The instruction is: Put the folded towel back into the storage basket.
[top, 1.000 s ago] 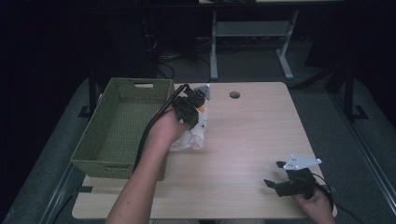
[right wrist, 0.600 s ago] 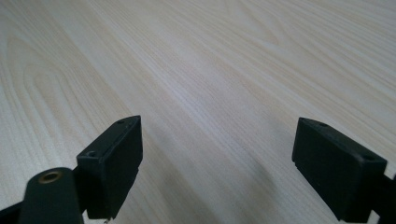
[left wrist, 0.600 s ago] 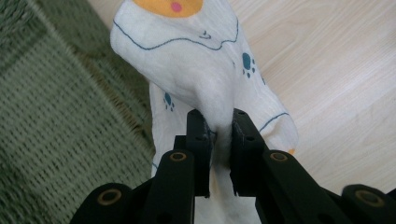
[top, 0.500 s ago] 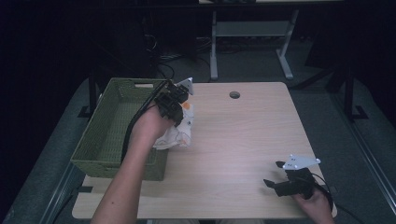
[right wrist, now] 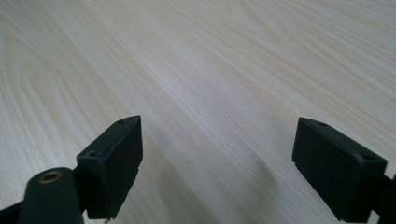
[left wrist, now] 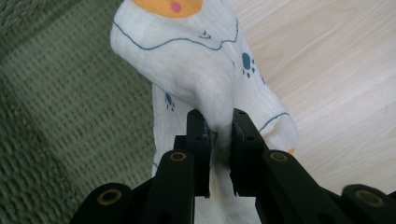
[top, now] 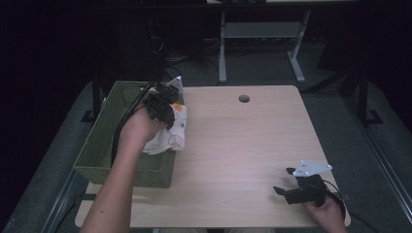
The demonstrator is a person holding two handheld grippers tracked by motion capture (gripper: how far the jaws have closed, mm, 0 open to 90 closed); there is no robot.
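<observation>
While your right gripper (top: 286,182) has stayed put near the table's (top: 243,145) near right corner, jaws spread wide with nothing between them, your left gripper (top: 165,104) has carried the sock (top: 170,133) leftward. It now hangs over the basket's (top: 97,155) right rim, pinched between the clenched jaws. The basket's visible floor is bare mesh.

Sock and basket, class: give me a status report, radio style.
Left hand-held gripper shut on the white sock, at the green basket's right rim. Right hand-held gripper open, idle, low over bare table. Nothing in the way.
</observation>
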